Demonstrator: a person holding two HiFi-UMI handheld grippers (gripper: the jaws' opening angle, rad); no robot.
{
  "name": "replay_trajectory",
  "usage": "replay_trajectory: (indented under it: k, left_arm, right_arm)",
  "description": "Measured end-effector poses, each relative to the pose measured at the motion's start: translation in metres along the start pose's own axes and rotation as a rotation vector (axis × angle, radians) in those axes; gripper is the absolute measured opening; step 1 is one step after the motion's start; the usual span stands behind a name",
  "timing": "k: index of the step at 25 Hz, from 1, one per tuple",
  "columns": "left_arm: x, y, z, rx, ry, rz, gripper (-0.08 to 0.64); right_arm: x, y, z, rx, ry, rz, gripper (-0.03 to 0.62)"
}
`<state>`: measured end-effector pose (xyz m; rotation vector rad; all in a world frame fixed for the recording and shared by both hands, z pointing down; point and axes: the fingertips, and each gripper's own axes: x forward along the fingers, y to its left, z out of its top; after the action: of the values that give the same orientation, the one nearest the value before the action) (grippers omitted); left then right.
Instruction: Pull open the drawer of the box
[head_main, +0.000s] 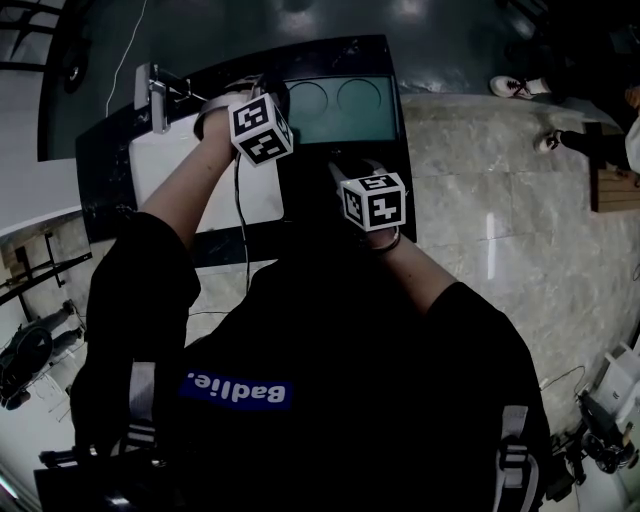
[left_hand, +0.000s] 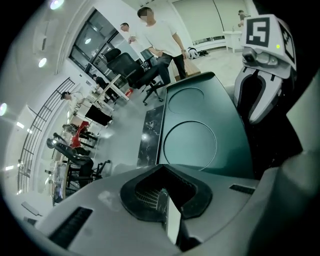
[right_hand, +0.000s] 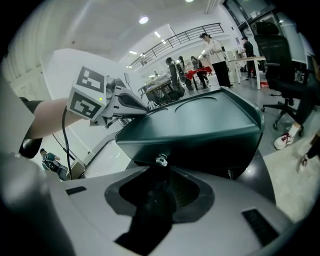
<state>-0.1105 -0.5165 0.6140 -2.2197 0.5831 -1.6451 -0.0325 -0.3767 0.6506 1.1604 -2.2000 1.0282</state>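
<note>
A dark green box (head_main: 345, 108) with two round recesses in its lid stands on a black marble table (head_main: 105, 160). In the right gripper view its front (right_hand: 200, 145) carries a small clear knob (right_hand: 161, 160). My right gripper (right_hand: 160, 187) faces that front, open. The knob sits just beyond its tips and the pads do not press on it. My left gripper (left_hand: 167, 200) is at the box's (left_hand: 200, 125) near left corner. Table and a white edge show through the gap between its jaws, so it is open and holds nothing.
A white board (head_main: 170, 165) lies on the table left of the box, with a metal fixture (head_main: 153, 95) at its far corner. A cable (head_main: 240, 215) hangs from the left gripper. People (left_hand: 160, 37) and office chairs (left_hand: 132, 70) stand beyond the table.
</note>
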Motion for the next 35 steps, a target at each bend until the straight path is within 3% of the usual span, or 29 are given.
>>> replay_trajectory:
  k: [16,21,35]
  left_arm:
    - [0.004,-0.002,0.001,0.129,0.005,0.019,0.000]
    - [0.004,-0.003,0.001,0.139,0.005,0.020,0.000]
    - [0.003,-0.003,0.001,0.143,-0.007,0.021,0.000]
  right_arm:
    - [0.010,-0.008,0.009,0.101,-0.041,-0.057,0.092]
    - [0.010,-0.006,0.009,0.116,-0.050,-0.047,0.063]
    - [0.005,0.000,0.001,0.125,-0.047,-0.037,0.063]
